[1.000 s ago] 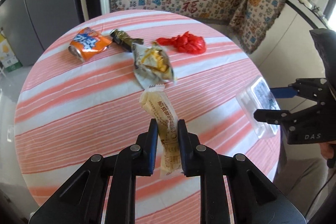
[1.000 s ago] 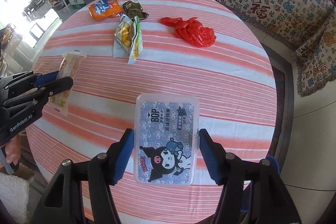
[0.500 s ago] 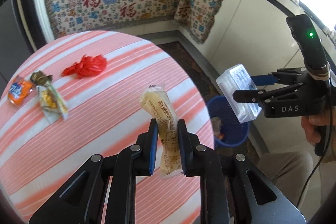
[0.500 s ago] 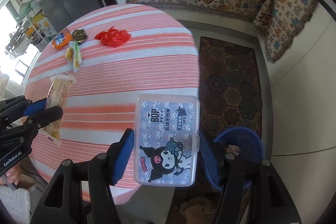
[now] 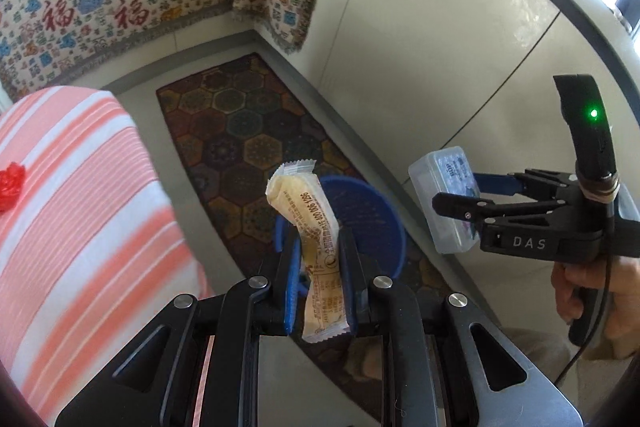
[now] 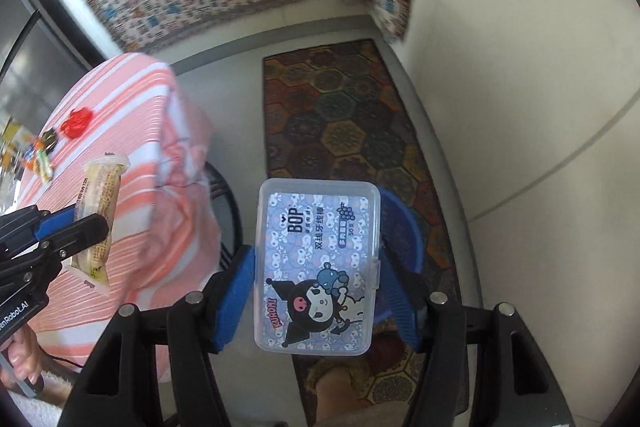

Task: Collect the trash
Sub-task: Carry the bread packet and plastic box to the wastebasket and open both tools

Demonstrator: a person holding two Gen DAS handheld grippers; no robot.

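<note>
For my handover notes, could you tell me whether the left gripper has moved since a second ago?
Yes. The left gripper, shut on the yellow wrapper, swung off the striped table to above the blue bin.

Blue bin (image 5: 360,211) half hidden behind yellow wrapper (image 5: 316,227); in right view clear box (image 6: 316,267) covered most of it. Far wrappers (image 6: 38,155) on table blurred, unreadable

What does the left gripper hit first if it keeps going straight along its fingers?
Probably the blue bin. The left gripper, shut on the yellow wrapper, points down at the bin's open mouth with nothing visible between. Depth is unclear; it may reach the near rim first.
</note>
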